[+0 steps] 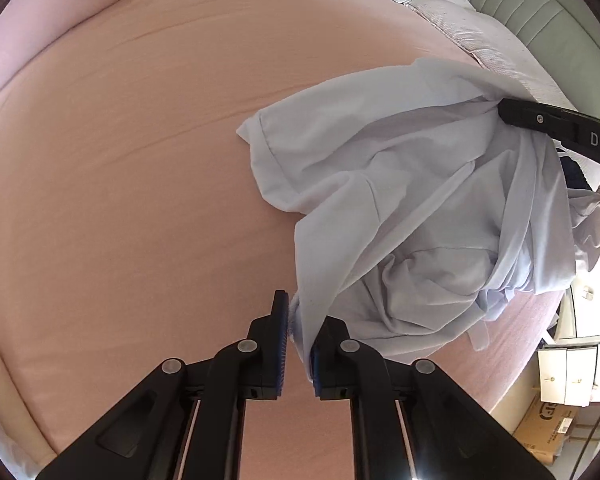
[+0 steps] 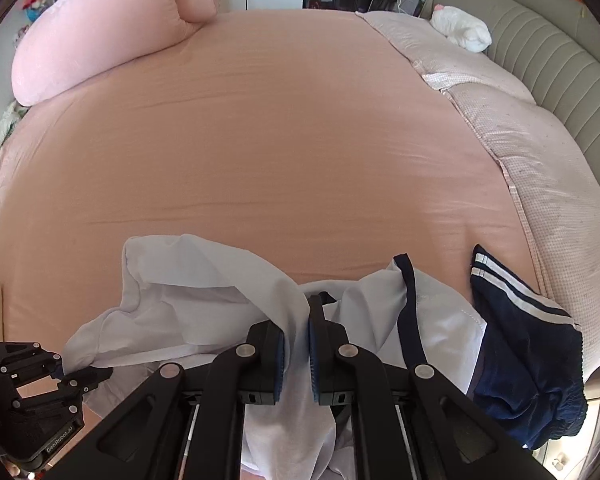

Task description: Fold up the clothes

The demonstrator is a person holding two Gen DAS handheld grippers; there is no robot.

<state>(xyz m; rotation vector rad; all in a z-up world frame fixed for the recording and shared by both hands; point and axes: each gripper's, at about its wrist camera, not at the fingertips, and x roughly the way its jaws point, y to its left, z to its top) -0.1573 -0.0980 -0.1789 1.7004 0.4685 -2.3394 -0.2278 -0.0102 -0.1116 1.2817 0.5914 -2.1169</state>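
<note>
The left hand-held gripper (image 1: 300,344) clamps an edge of the white shirt (image 1: 400,208); the right hand-held gripper (image 2: 297,344) clamps another fold, near the bed's (image 2: 260,140) front edge.

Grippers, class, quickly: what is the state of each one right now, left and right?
Left gripper: shut on an edge of the white garment.
Right gripper: shut on a fold of the white garment.
</note>
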